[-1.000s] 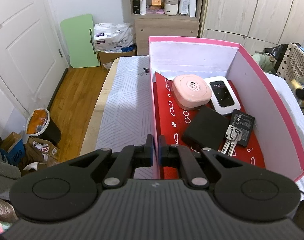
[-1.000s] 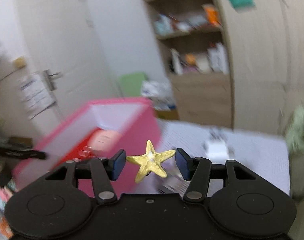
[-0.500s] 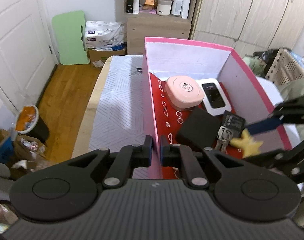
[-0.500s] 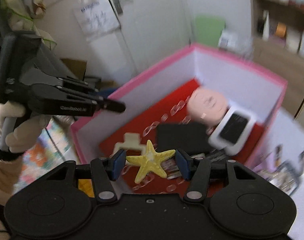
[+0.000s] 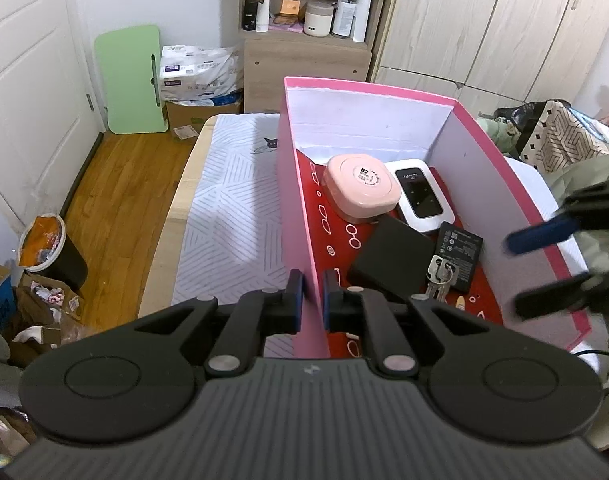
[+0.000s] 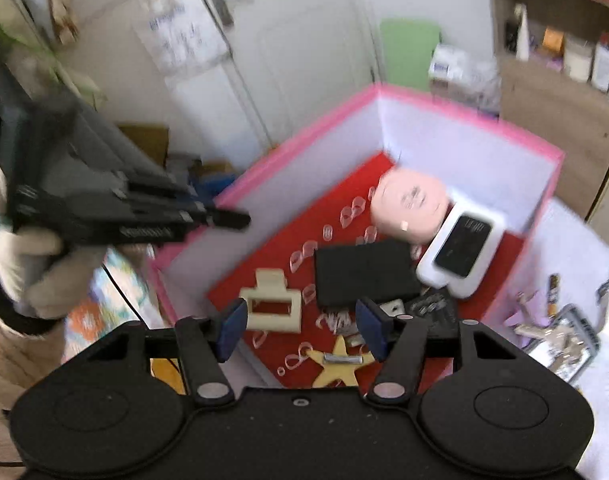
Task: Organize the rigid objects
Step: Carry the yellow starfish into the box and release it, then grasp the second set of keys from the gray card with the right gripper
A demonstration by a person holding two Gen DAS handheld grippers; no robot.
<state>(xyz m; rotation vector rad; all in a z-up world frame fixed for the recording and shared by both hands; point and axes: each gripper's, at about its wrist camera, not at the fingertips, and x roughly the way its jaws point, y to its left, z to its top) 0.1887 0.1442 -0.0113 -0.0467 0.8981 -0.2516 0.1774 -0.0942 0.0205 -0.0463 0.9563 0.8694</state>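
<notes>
Left wrist view: left tongs (image 5: 309,300) pinched the near end of the pink box's (image 5: 300,216) left wall, steadying it on the bed (image 5: 232,216). Held inside, toward the far right corner: pink case (image 5: 360,188) and white device (image 5: 418,196); nearer, black block (image 5: 388,260), keys (image 5: 438,278) and black battery (image 5: 460,254). Showed right tongs (image 5: 544,268) spread over the box's right rim, empty.

Right wrist view: right tongs (image 6: 302,326) opening, nothing between the pads. Lay directly below and just short of them, on the red floor near the box's near edge: yellow starfish (image 6: 338,366), flat, arms splayed, apart from both pads. Sat just beyond the left pad: cream hair clip (image 6: 270,306). Offered open room only upward; judged a straight lift-out the clean exit, right hand nearer to the loose items (image 6: 556,332) on the bed beside the right wall.
</notes>
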